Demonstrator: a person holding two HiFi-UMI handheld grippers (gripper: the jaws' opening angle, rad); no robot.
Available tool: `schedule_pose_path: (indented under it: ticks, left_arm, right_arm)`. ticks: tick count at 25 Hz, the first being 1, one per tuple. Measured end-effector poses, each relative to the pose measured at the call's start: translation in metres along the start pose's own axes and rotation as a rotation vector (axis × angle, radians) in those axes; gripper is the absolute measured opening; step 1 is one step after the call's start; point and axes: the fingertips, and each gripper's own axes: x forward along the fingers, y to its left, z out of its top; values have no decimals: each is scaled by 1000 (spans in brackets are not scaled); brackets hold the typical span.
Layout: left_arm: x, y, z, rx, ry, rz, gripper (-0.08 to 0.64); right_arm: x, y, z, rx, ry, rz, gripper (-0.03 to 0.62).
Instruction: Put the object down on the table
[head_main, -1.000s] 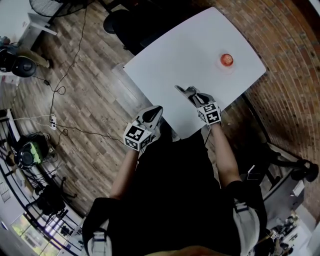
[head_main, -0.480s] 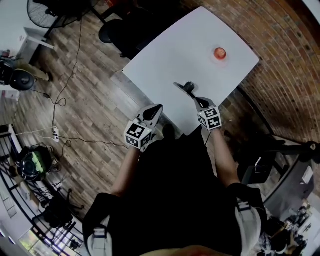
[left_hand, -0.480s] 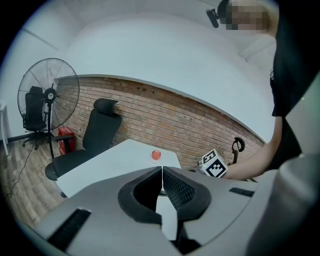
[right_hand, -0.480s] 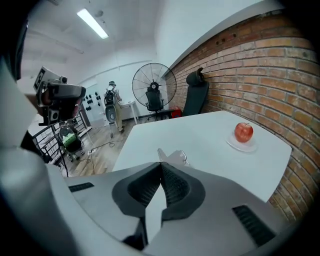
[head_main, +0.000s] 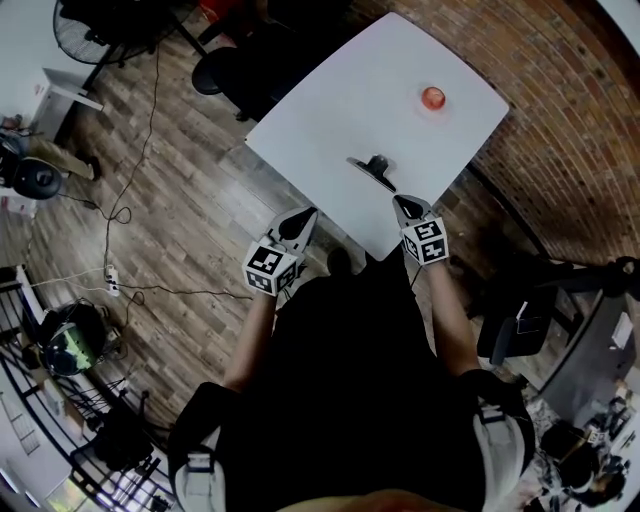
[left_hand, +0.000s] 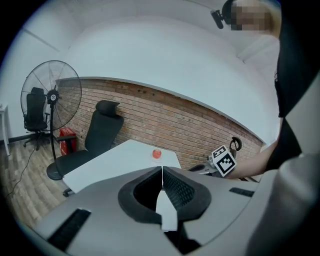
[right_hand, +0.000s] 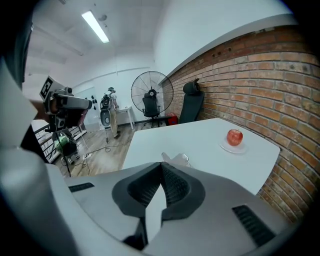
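Note:
A small grey object (head_main: 373, 170) lies on the white table (head_main: 330, 110), near its front edge. In the right gripper view the object (right_hand: 175, 159) shows just beyond the jaws, apart from them. My right gripper (head_main: 401, 203) is shut and empty, a little short of the object, over the table's near corner. Its jaws meet with nothing between them in its own view (right_hand: 161, 165). My left gripper (head_main: 303, 215) is also shut and empty, held off the table's left edge above the floor; its jaws (left_hand: 162, 170) are pressed together.
A red apple (head_main: 432, 97) on a small plate stands at the table's far right, also visible as the apple (right_hand: 234, 136). A black office chair (head_main: 215, 65) is behind the table, a floor fan (left_hand: 50, 95) to the left. A brick wall (right_hand: 280, 75) runs along the right.
The right gripper let go of the grey object, its jaws closed, and it drew back toward the person. The object stays on the table. The left gripper barely moved.

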Motion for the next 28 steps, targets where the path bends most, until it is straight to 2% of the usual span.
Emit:
schedule_pose_path:
  ticks: [8, 12, 21, 28]
  left_arm:
    - [1, 2, -3, 1, -4, -13, 23]
    - [7, -5, 2, 0, -24, -32, 23]
    - [7, -11, -10, -18, -4, -43, 23]
    - [4, -11, -13, -30, -15, -29, 23]
  right_arm:
    - [-35, 9, 9, -38, -63, -88, -5]
    - [-46, 9, 6, -56, -55, -96, -5]
    - [-62, 4, -3, -40, -56, -121, -5]
    - [-61, 11, -5, -72, -37, -97, -5]
